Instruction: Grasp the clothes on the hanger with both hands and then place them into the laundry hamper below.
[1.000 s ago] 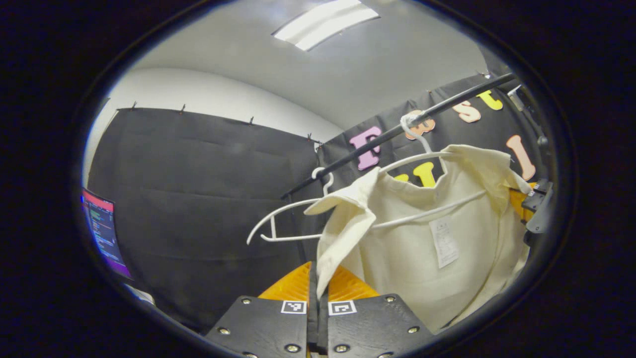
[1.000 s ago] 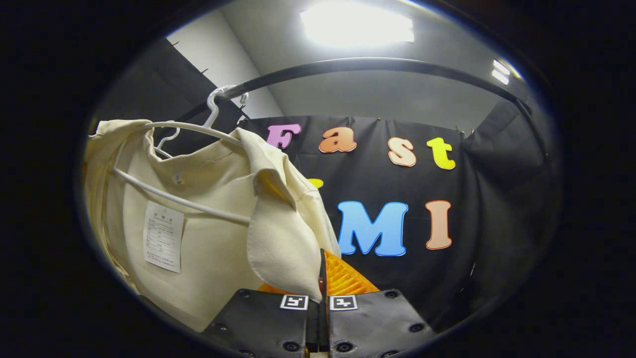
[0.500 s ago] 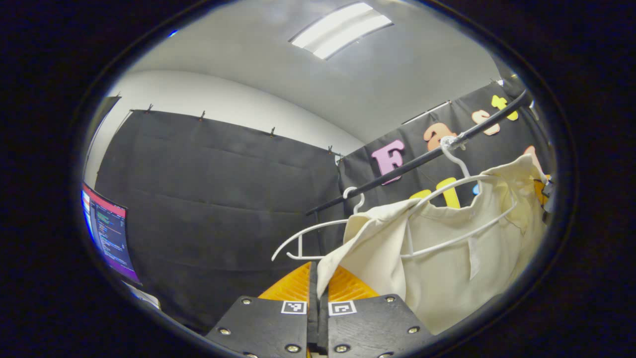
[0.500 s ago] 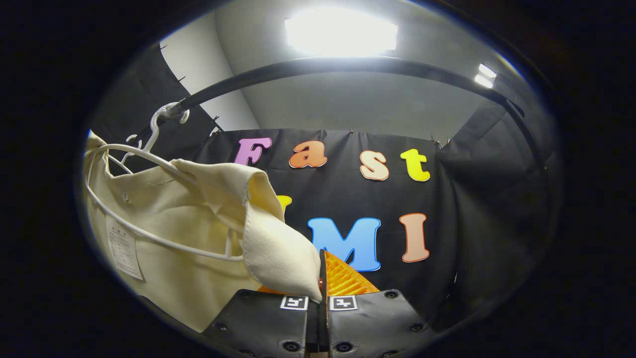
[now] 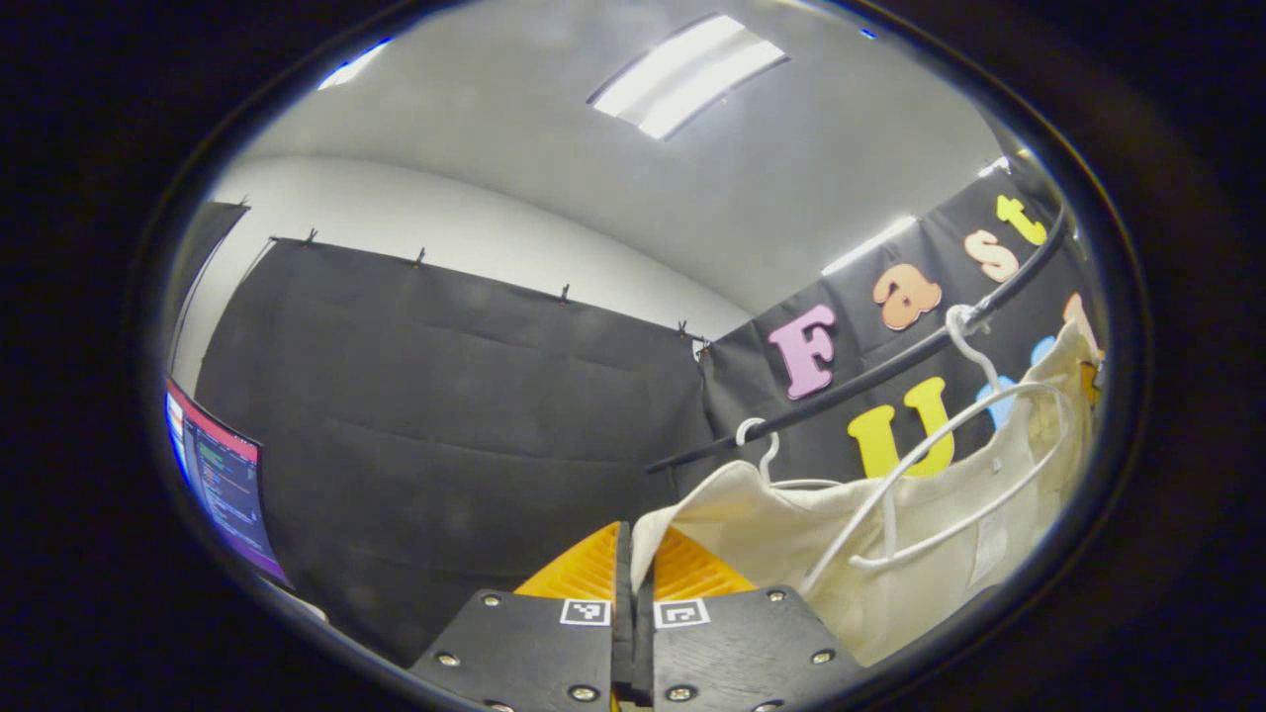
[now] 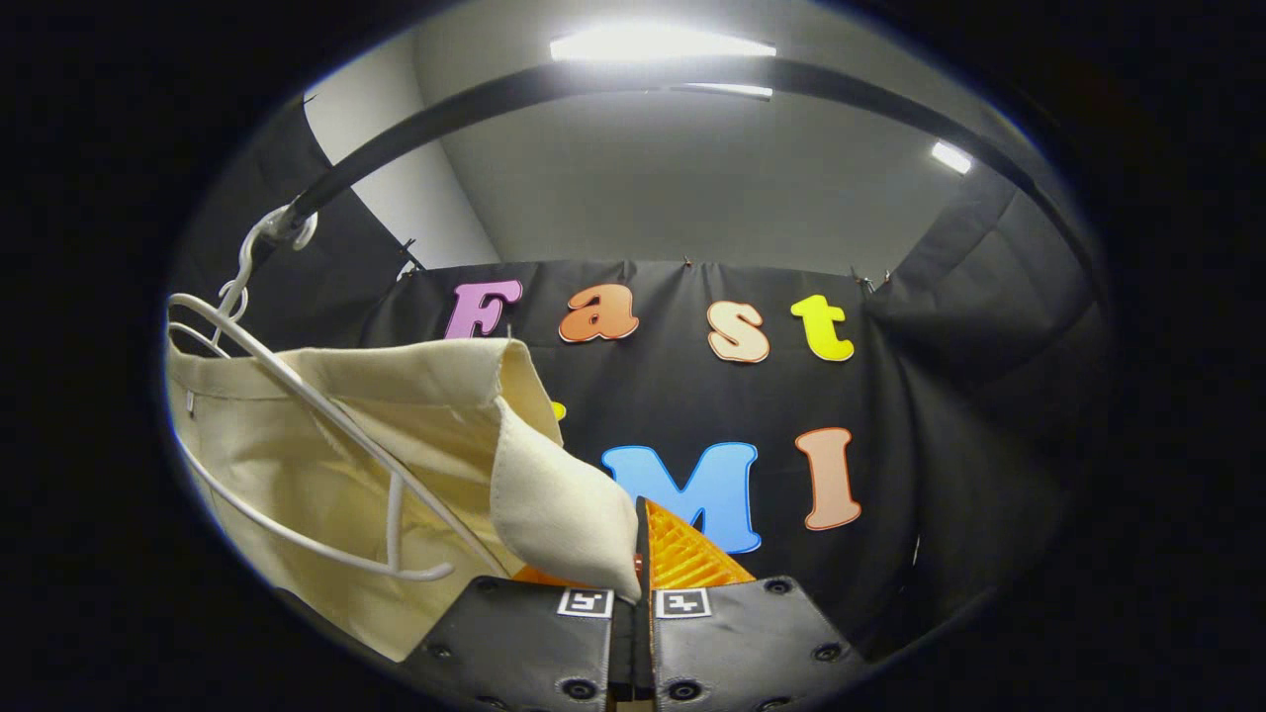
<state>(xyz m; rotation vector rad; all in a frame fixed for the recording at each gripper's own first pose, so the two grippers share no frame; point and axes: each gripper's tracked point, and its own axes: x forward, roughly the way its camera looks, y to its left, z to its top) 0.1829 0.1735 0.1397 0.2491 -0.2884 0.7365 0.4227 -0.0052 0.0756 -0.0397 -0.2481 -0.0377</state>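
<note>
Looked up along the right hand-held gripper, fingers pressed together on a corner of a cream shirt. Fabric stretched away to the left from that pinch, upper edge pulled nearly level. Sagged below a white hanger, whose lower bar and one arm lay bare across the cloth. Hook of that hanger caught on a dark rail arching overhead. Ceiling light bright just behind the rail.
</note>
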